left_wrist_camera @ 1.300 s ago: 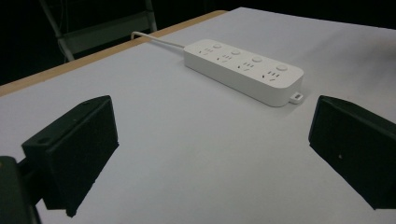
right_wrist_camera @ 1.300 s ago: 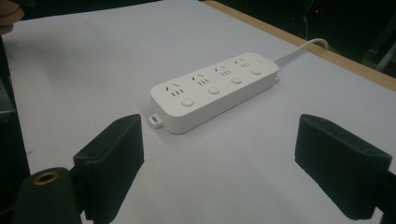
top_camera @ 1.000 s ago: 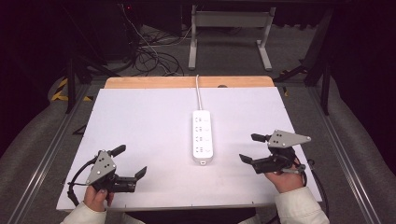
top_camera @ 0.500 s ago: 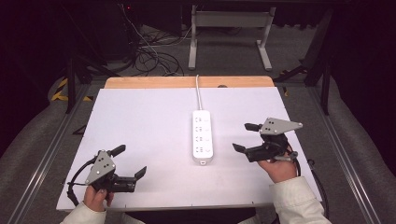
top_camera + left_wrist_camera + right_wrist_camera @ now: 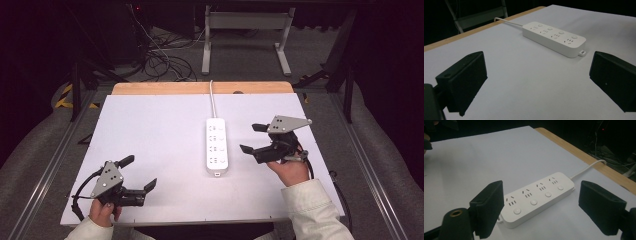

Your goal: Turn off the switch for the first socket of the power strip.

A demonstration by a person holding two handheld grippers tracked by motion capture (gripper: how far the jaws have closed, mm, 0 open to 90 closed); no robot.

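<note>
A: What lies on the table [image 5: 150,130]?

B: One thing, a white power strip [image 5: 217,146]. It lies flat near the middle of the white top, a little right of centre, its long side running away from the person. It has four sockets, each with a round button, and its cord [image 5: 212,100] runs off over the far wooden edge [image 5: 200,88].

A: And the grippers?

B: The left gripper [image 5: 140,175] sits at the near left corner, held in the left hand [image 5: 102,212], jaws spread wide, nothing between them. It is well apart from the strip; the left gripper view shows the strip [image 5: 554,38] beyond bare white surface. The right gripper [image 5: 252,138] hangs just right of the strip's near half, jaws also wide apart and empty, pointing toward it. In the right gripper view the strip [image 5: 536,197] lies between and beyond the two jaws, its near end by the left jaw; whether they touch cannot be told.

A: Anything in the way?

B: Nothing stands between either gripper and the strip. The top is bare to the left, on the far side and along the near edge.

A: Beyond the table?

B: A tangle of cables [image 5: 165,65] on the floor and a metal frame [image 5: 245,35] on the far side. Rails [image 5: 50,160] run along both sides, close to the edges.
</note>
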